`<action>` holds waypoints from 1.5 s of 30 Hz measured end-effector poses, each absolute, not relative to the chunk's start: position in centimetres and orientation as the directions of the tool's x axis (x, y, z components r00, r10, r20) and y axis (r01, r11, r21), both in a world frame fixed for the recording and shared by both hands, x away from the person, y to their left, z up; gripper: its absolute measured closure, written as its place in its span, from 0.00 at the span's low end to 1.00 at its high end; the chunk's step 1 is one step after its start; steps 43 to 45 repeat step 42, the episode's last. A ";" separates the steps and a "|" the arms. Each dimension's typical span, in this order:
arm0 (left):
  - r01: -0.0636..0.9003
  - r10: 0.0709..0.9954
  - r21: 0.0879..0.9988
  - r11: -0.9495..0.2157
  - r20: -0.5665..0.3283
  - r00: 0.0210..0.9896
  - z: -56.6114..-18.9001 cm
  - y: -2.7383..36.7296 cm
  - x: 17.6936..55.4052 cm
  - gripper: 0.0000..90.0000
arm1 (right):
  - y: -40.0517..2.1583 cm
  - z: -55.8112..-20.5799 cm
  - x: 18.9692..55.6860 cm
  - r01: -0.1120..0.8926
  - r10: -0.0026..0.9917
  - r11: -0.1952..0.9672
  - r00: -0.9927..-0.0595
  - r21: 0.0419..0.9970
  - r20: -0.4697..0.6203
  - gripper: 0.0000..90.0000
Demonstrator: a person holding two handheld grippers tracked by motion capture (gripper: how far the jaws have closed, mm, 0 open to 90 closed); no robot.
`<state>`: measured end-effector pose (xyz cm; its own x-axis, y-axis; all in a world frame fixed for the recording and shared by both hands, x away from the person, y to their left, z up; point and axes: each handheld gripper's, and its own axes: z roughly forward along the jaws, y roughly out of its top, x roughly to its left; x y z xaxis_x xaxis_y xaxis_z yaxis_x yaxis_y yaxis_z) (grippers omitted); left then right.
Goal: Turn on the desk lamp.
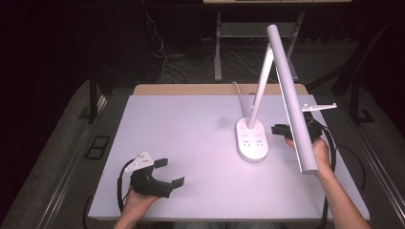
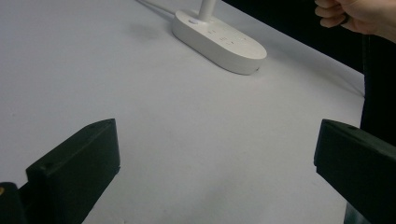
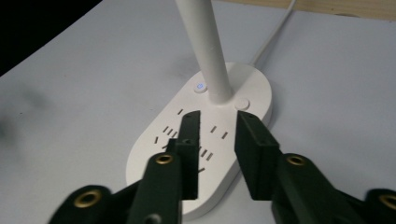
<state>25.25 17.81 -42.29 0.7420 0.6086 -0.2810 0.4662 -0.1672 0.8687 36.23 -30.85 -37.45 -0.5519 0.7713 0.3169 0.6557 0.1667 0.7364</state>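
A white desk lamp stands on the table, its oval base point(image 1: 252, 138) point(image 2: 219, 39) point(image 3: 254, 88) carrying socket slots and two round buttons. One button point(image 3: 200, 87) shows a small blue light. A slim post point(image 1: 260, 86) point(image 3: 205, 46) rises from the base, and the long tube head point(image 1: 292, 100) slants down over the right side. My right gripper point(image 1: 279, 131) point(image 3: 218, 119) hovers just right of the base, jaws apart with nothing between them. My left gripper point(image 1: 171, 172) point(image 2: 217, 140) rests near the table's front left, wide open and empty.
The pale table top point(image 1: 181, 124) is brightly lit. The lamp's white cable point(image 1: 237, 93) point(image 3: 275, 28) runs from the base to the far edge. The lamp head partly hides my right hand point(image 2: 355, 16). Dark floor, cables and a stand lie beyond the table.
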 end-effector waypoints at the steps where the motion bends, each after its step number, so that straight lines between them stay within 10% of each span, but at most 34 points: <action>1: 0.465 0.608 0.869 -0.168 -0.280 0.743 -42.3 17.8 25.2 0.00 | -30.9 -37.5 36.2 0.656 0.771 0.167 -0.552 0.736 0.317 0.65; 12: 0.464 0.610 0.871 -0.163 -0.281 0.741 -42.3 17.9 25.3 0.00 | -31.2 -37.2 32.7 0.625 0.784 0.140 -0.544 0.768 0.300 0.01; 45: 0.468 0.610 0.866 -0.175 -0.278 0.742 -42.4 17.8 25.3 0.00 | -29.8 -42.0 24.9 0.566 0.729 0.128 -0.611 0.815 0.309 0.00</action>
